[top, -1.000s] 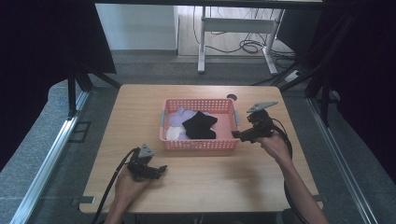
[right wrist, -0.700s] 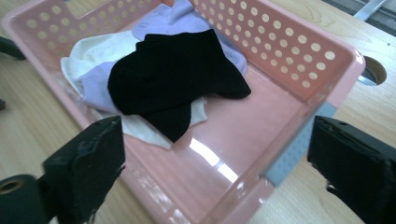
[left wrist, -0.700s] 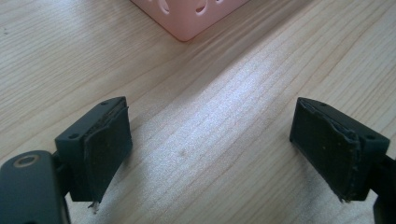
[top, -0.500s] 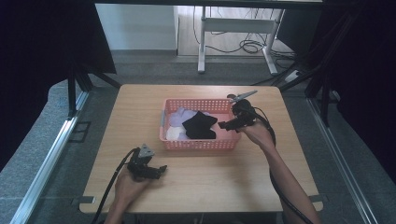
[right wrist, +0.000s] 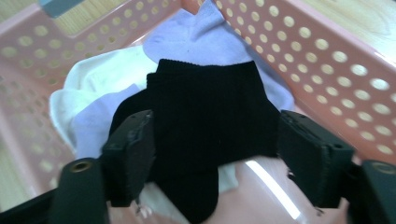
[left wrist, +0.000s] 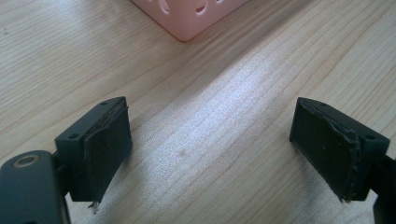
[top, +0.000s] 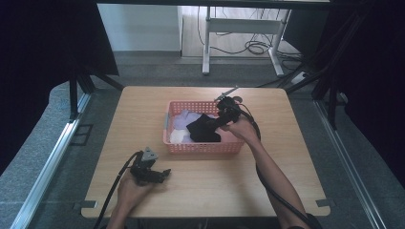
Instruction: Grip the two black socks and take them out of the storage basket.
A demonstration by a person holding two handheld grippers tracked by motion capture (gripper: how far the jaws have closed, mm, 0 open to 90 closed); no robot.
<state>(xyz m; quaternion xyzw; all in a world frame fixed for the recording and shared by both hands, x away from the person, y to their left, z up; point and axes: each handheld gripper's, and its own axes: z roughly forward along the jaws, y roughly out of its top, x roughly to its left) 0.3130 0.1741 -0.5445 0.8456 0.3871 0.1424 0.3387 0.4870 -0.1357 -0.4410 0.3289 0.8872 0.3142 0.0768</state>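
wooden table (top: 286,171), light grain, rounded corners, standing on grey carpeted floor (top: 363,157). metal rail (top: 45,167) along the floor at the table's left. white desk frame (top: 239,28) beyond the far edge, cables (top: 253,46) lying beneath it. black curtain (top: 43,43) at left.

Socks (top: 203,130) lie in the basket (top: 203,148) mid-table (top: 286,157), right tongs (top: 216,122) over them.
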